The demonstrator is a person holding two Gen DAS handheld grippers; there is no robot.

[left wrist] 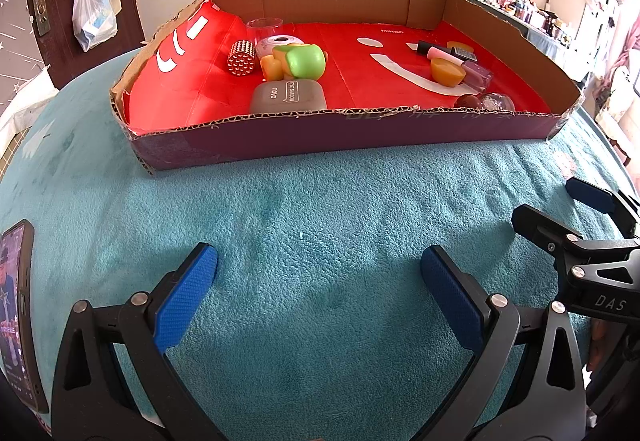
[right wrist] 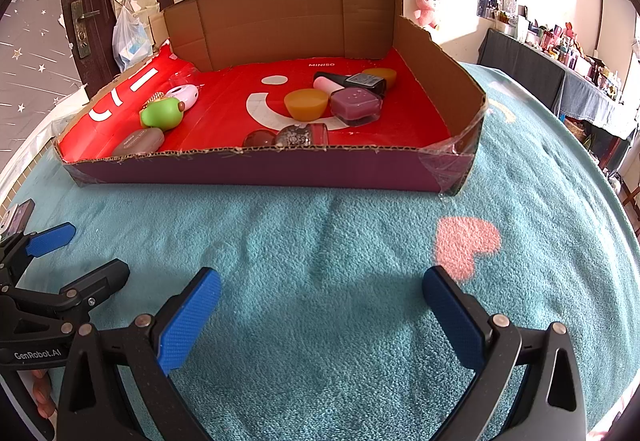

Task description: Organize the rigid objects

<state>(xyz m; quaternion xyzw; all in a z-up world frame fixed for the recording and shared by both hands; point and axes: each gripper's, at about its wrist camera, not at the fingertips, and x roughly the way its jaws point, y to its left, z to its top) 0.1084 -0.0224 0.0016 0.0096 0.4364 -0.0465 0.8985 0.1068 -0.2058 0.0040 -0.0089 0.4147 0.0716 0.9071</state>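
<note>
Looking from the fingers outward, our left gripper [left wrist: 319,293] and right gripper [right wrist: 321,315] both hang low over the teal blanket [left wrist: 320,201] with their blue pads spread wide and nothing between them, side by side and well short of the cardboard tray [left wrist: 340,139]. All the small hard stuff we can see already sits inside that tray on its red liner, in two loose bunches. On the left side there's the grey eyeshadow case [left wrist: 287,96], the green toy [left wrist: 306,60], a studded silver cylinder [left wrist: 241,57] and a white round gadget [left wrist: 280,41], all near or touching each other. On the right side there's an orange cup [right wrist: 306,104] just beside a purple polish bottle [right wrist: 356,106], a black-capped bottle [right wrist: 352,81] behind it, a second orange cup [right wrist: 380,75] further back, and a glittery bottle [right wrist: 302,135] lying against the front wall. Nothing loose shows on the blanket apart from a phone [left wrist: 18,317] at the left edge. Honestly, this could be things gathered but waiting to be sorted, or sorting finished with both grippers backed off; we can't tell which from here. If anything in there needs handling, the reach has to clear the front wall and pick between items that crowd each other, and the bottles on their sides look like they'd roll.
</note>
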